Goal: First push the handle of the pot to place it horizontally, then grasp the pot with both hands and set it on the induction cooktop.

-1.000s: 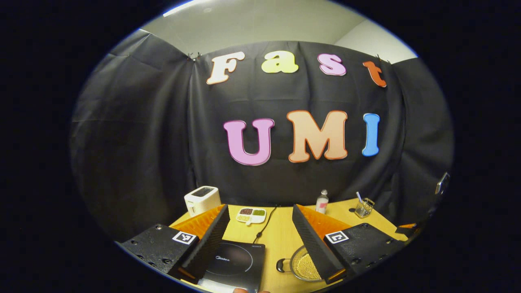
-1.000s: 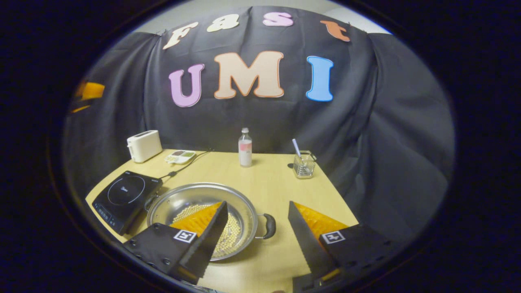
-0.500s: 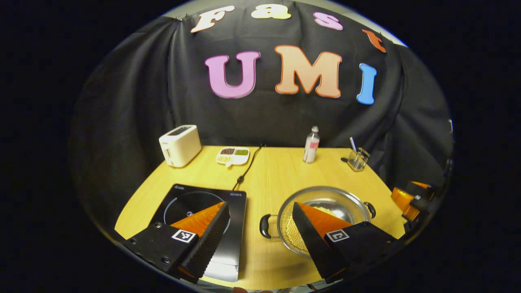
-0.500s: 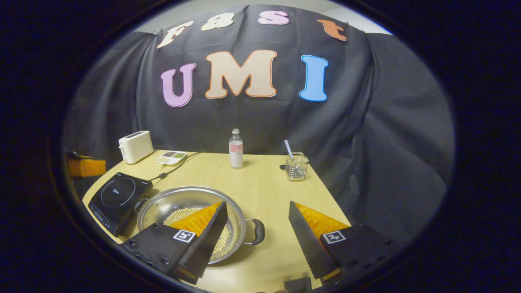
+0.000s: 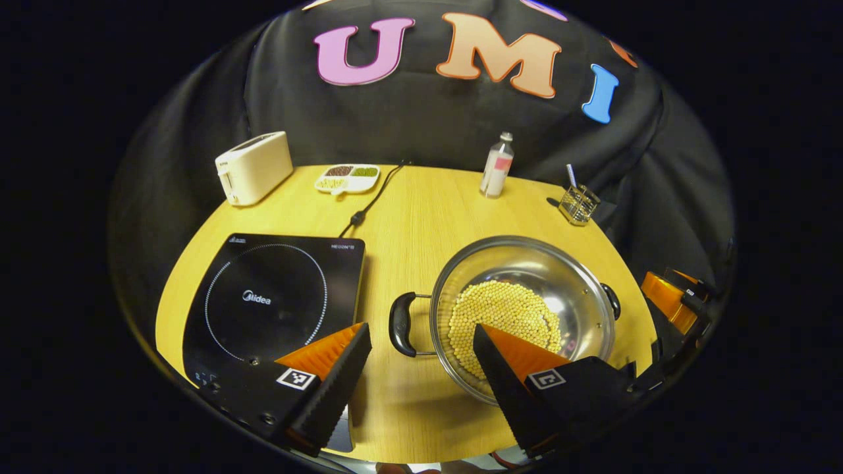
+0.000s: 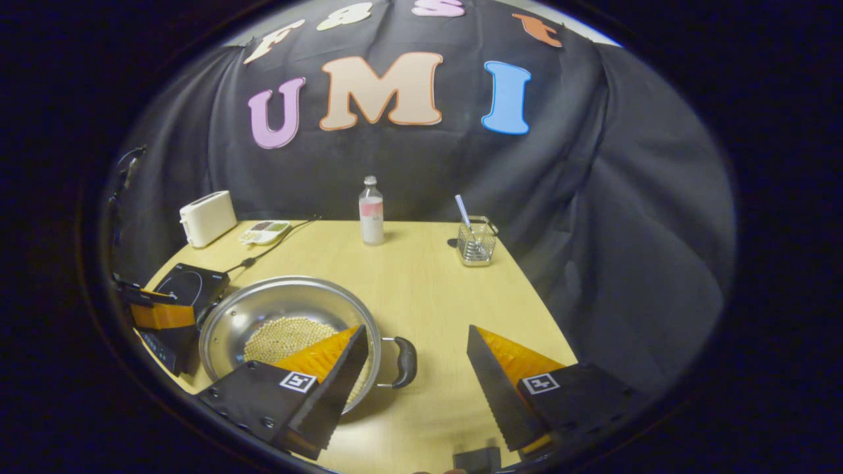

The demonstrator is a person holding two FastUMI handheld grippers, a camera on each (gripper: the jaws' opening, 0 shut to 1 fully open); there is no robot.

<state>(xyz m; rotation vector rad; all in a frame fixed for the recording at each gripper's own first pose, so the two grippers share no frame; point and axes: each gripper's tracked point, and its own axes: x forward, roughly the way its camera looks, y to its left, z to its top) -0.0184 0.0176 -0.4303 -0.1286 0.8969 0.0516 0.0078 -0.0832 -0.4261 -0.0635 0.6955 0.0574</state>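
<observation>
The left gripper (image 5: pixel 421 368) is hovering with its fingers spread wide and holding nothing; the pot's (image 5: pixel 527 309) near handle (image 5: pixel 400 324) is lying just ahead of the gap between them, untouched. The right gripper (image 6: pixel 416 368) is likewise gaping and gripping nothing, the pot's other handle (image 6: pixel 404 363) sitting in its gap. The pot, holding pale beans (image 5: pixel 504 316), is resting on the counter (image 5: pixel 408 224) beside the induction cooktop (image 5: pixel 276 303). Farther back are standing a toaster (image 5: pixel 253 168), a divided dish (image 5: pixel 347 178), a bottle (image 5: pixel 497 164) and a glass (image 5: pixel 578 205).
</observation>
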